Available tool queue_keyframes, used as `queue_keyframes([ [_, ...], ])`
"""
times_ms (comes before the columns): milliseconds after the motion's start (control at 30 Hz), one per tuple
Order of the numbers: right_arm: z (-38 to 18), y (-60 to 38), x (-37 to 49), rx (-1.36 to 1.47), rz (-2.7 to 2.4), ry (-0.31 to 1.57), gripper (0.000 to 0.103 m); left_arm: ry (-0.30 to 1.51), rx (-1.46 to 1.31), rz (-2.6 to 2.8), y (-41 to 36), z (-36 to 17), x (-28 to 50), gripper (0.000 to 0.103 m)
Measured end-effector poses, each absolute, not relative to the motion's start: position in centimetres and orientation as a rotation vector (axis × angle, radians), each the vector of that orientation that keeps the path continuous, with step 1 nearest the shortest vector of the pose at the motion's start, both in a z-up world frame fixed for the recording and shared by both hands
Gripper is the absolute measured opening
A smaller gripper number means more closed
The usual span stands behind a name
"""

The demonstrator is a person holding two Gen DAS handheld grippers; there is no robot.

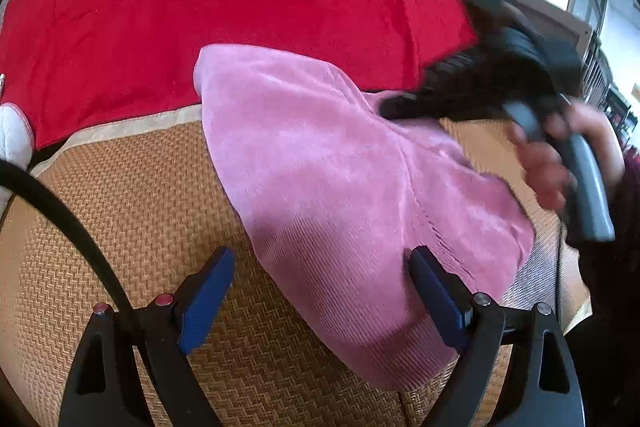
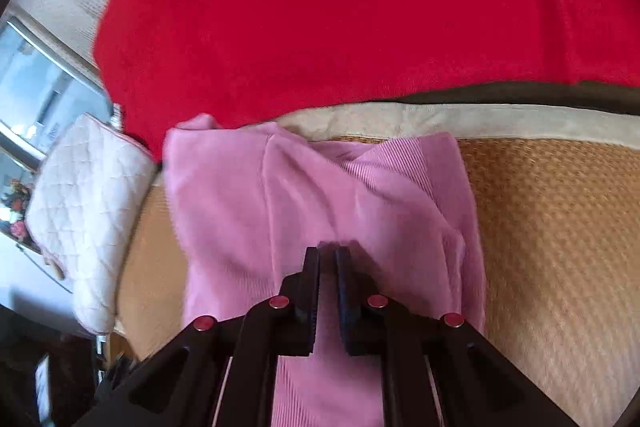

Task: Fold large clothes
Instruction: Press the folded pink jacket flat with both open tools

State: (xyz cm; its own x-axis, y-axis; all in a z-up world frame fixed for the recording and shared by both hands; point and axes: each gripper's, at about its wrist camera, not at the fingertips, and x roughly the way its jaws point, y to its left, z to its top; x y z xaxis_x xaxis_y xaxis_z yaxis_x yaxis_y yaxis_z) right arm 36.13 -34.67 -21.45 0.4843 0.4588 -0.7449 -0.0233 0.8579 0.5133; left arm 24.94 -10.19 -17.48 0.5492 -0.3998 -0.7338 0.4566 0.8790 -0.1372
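Because the pink garment (image 1: 340,187) is soft and fuzzy, it will flop and bend wherever it is lifted, and it looks light, so one pinch is enough to carry a part of it. It lies on the woven mat (image 1: 120,227), partly folded over itself, with its far corner lapping onto the red blanket (image 1: 240,7) at the mat's far edge. One end has thin ribs and looks a bit thicker and firmer, so I think a hem or a corner is the best place to take hold, since a pinch in the middle would only pull up a lump. The right gripper (image 2: 328,251) has its jaws squeezed nearly together over the pink cloth; it seems to be pinching a bit of it, but the picture is blurry and I cannot be sure. A hand (image 1: 560,163) holds that gripper at the garment's right edge. The left gripper (image 1: 320,267) has its jaws wide apart with nothing in them, low over the near edge of the garment. A white quilted pillow (image 2: 88,211) sits at the left edge of the mat. No box, basket or bag shows, so nothing is held in one.
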Motion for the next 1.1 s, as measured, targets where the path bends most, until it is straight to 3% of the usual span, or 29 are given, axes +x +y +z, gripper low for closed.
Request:
queue_keyframes([
  [200,-18.3,-35.9,28.7,0.465,0.307,0.926,0.014,0.729,0.031,-0.372,-7.5,-14.9,26.7,0.09],
  [333,-18.8,-35.1,26.0,0.427,0.287,0.934,0.014,0.784,0.145,-0.292,-9.4,-17.2,28.2,0.09],
  [533,-22.9,-33.7,26.3,0.391,0.292,0.982,0.019,0.825,0.169,-0.289,-10.5,-19.6,29.4,0.09],
  [967,-21.3,-35.3,25.1,0.413,0.282,0.879,0.019,0.808,0.172,-0.267,-10.5,-19.9,28.6,0.09],
  [1100,-23.5,-34.7,26.4,0.44,0.267,0.941,0.026,0.806,0.173,-0.26,-10.8,-20.1,28.4,0.09],
])
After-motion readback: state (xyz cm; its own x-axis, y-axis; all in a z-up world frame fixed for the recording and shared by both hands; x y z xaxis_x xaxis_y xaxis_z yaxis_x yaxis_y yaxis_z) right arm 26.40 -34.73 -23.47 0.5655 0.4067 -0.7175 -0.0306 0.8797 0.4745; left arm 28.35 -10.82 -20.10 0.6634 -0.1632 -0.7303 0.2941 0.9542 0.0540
